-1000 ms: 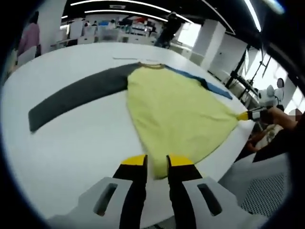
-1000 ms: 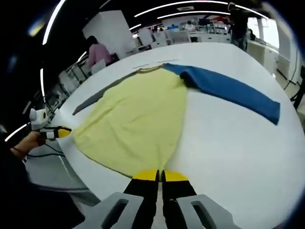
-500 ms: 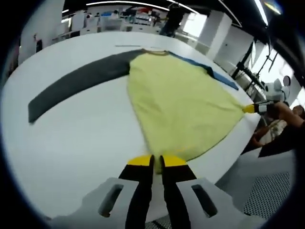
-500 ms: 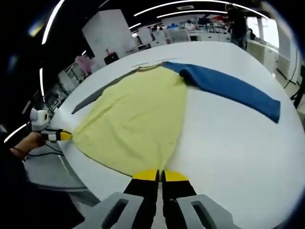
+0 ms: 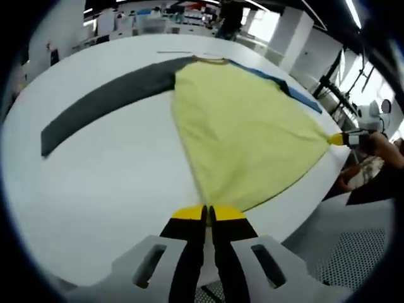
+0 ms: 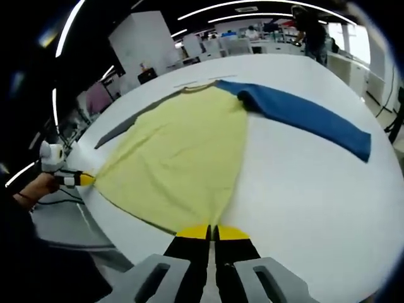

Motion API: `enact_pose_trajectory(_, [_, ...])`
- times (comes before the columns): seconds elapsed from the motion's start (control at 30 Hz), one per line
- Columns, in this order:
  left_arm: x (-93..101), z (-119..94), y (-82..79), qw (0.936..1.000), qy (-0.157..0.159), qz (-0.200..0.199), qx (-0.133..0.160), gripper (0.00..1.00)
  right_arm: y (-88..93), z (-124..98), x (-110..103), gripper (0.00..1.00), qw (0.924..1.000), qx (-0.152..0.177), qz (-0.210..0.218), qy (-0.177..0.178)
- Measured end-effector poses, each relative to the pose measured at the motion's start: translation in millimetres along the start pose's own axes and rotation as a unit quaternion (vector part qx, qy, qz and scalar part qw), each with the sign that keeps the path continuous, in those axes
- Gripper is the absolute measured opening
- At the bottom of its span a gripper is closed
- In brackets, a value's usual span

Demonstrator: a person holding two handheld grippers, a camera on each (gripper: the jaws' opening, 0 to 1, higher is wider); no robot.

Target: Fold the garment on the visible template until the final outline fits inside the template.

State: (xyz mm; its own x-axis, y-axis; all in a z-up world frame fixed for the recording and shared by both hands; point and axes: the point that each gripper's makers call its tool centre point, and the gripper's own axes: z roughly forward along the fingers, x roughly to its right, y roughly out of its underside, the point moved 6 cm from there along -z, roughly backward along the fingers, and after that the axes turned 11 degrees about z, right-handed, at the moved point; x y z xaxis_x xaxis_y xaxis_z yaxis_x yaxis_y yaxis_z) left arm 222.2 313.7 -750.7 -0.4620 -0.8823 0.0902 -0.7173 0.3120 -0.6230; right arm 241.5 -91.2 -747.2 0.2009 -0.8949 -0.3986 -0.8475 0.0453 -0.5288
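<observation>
My left gripper (image 5: 207,213) is pinched closed on one hem corner of the yellow shirt (image 5: 243,136), and my right gripper (image 6: 212,231) is clamped on the other corner. The shirt lies flat on the white table (image 6: 303,183) ahead of both tools, gray sleeve (image 5: 107,101) stretched out to my left, blue sleeve (image 6: 303,117) to my right. Nothing lies between the jaws and the cloth.
</observation>
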Motion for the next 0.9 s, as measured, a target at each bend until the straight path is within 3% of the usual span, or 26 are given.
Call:
enact_pose_trajectory(0.47, [0.2, 1.6, 4.9, 0.9998, -0.002, 0.013, -0.012, 0.02, 5.8, 2.7, 1.0, 0.00, 1.0000, -0.006, 0.003, -0.004])
enact_pose_trajectory(0.63, [-0.1, -0.4, 3.7, 0.9998, -0.002, 0.018, -0.005, 0.08, 6.1, 2.4, 0.2, 0.00, 0.9998, -0.009, -0.009, -0.014])
enact_pose_trajectory(0.73, [1.0, -2.6, -6.3, 0.9991, 0.002, 0.017, 0.040, 0.16, 6.0, 0.6, -1.0, 0.12, 0.9988, -0.017, -0.043, -0.018])
enact_pose_trajectory(0.9, [0.1, -3.1, -15.1, 0.9976, 0.001, 0.030, 0.062, 0.31, 3.1, -0.8, -2.1, 0.33, 0.9979, -0.012, -0.061, -0.018])
